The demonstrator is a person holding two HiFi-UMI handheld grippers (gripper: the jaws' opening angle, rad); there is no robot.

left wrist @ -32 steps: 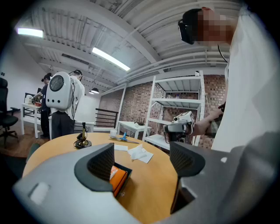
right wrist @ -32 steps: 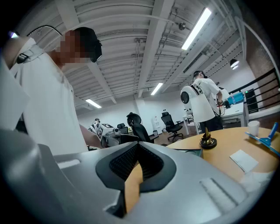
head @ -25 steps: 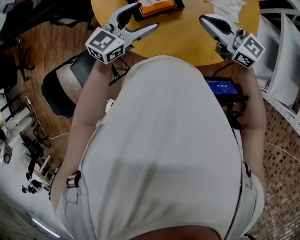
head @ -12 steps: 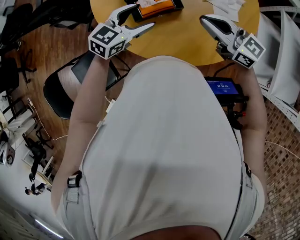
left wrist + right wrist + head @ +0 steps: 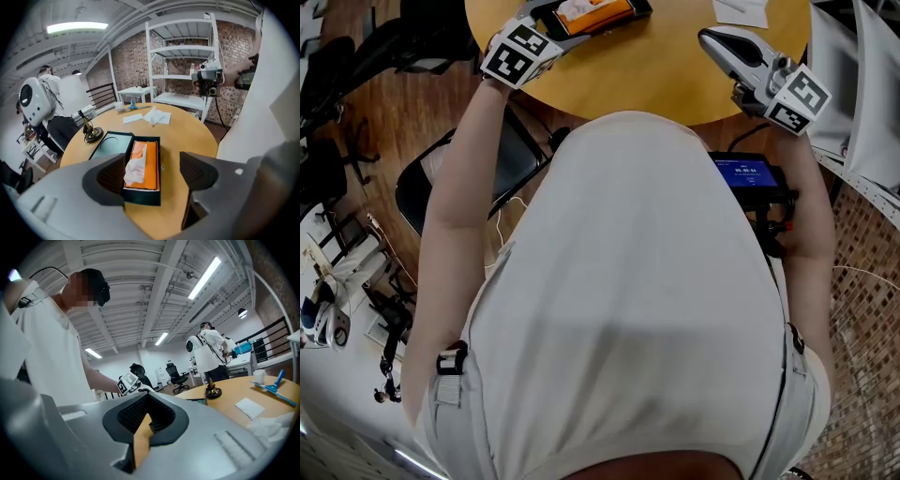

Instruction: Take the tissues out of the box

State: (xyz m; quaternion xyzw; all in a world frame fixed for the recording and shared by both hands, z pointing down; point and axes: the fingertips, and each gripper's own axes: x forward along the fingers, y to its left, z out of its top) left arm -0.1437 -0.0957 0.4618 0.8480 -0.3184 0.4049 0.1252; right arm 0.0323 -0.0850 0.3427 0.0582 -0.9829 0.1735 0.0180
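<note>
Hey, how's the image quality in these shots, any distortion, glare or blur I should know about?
Head view: even light, sharp, but the torso fills it, table squeezed to the top edge. Left gripper view: strong fisheye with dark corners, ceiling light blown out, tissue box crisp. Right gripper view: same fisheye, bright light strips overhead.

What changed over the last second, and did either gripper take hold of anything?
The left gripper moved forward over the table toward the tissue box. Its jaws are apart with the box framed beyond them, and nothing is gripped. Nothing was taken hold of or let go. The right gripper stayed at the table's near edge with its jaws together. The loose tissues stayed on the table.
</note>
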